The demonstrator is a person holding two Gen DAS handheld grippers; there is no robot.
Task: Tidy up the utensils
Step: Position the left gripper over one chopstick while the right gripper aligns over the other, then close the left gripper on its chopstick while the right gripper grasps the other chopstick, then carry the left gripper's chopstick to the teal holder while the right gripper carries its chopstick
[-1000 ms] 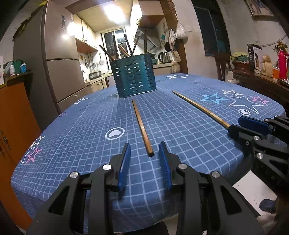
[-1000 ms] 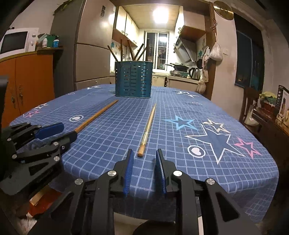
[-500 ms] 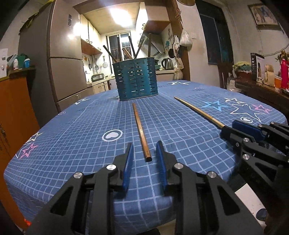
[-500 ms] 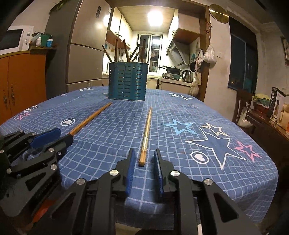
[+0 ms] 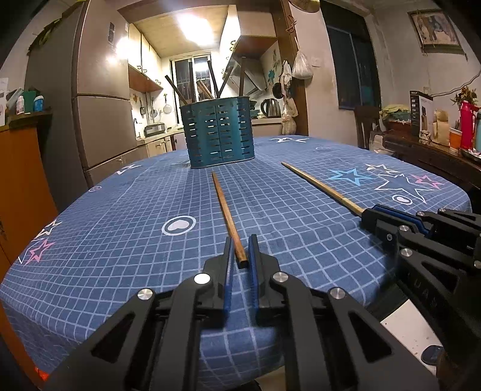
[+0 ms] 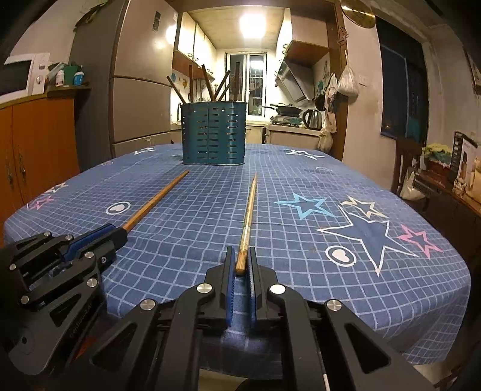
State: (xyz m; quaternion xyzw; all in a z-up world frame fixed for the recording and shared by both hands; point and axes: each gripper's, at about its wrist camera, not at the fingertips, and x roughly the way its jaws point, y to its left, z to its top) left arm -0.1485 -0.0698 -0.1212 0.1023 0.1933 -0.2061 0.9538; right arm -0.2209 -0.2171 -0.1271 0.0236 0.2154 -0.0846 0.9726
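Left wrist view: left gripper (image 5: 240,255) brackets the darker chopstick (image 5: 226,210) near the table edge (image 5: 150,346), pads narrowly parted; holder (image 5: 219,132) far. Right wrist view: right gripper (image 6: 241,261) likewise straddles the paler chopstick (image 6: 249,210), unclamped; microwave (image 6: 16,75) visible only here.

**Warm kitchen light behind, dim room in front**

Both views are lit chiefly by a ceiling lamp (image 6: 252,22) in the kitchen beyond, blown out to a white patch, with a second glare spot on the cabinets (image 5: 115,49). The fridge (image 6: 141,87) carries a dull sheen. The tablecloth (image 5: 300,210) is evenly but softly lit, and the utensil holder (image 6: 214,133) stands backlit and dark. Fisheye bending curves walls and table edge; the corners fall to black. Focus holds sharp throughout, with mild grain in the shadows.
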